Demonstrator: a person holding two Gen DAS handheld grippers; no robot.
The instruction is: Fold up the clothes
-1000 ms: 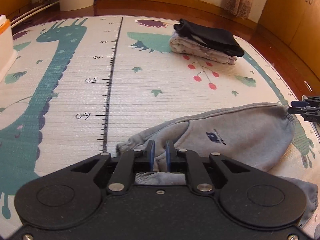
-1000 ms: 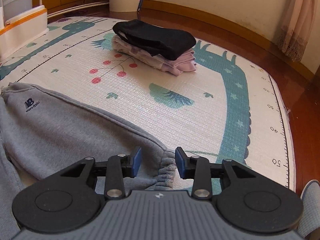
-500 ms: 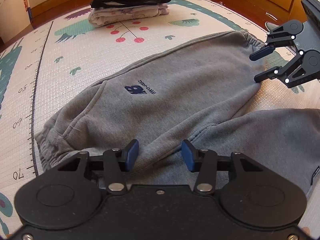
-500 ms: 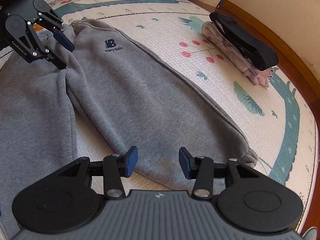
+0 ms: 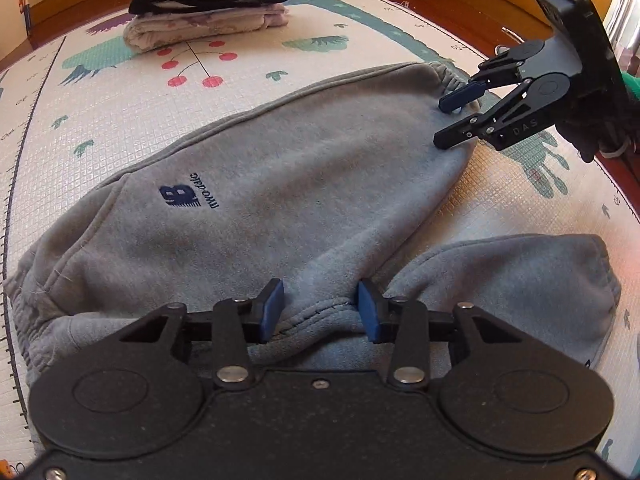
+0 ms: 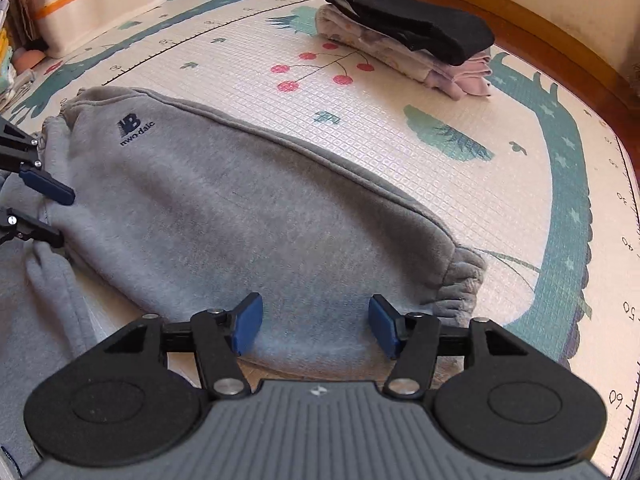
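Underfoot we have a children's play mat (image 5: pixel 120 128) printed with cherries, teal animals and a ruler scale, laid on a wood floor (image 6: pixel 600 60). Grey sweatpants (image 5: pixel 280 184) lie spread across the middle of it, one leg stretched out flat with a dark blue logo (image 5: pixel 180 196) facing up, the other leg bunched at the lower right of the left wrist view.

We note the left gripper (image 5: pixel 320 312) low over the pants near the crotch seam, jaws apart with nothing between them but cloth lying beneath. The right gripper (image 6: pixel 316 328) sits just short of the elastic cuff (image 6: pixel 464 276) of the stretched leg, jaws likewise spread wide and holding nothing. In the left wrist view it shows at the upper right, its tips touching or just above the cuff; we cannot tell which.

Farther up the mat, well apart from the pants, a stack of folded clothes (image 6: pixel 400 44), black piece on top of pale ones. A white bin with an orange band (image 6: pixel 100 4) stands at the upper left of the right wrist view.
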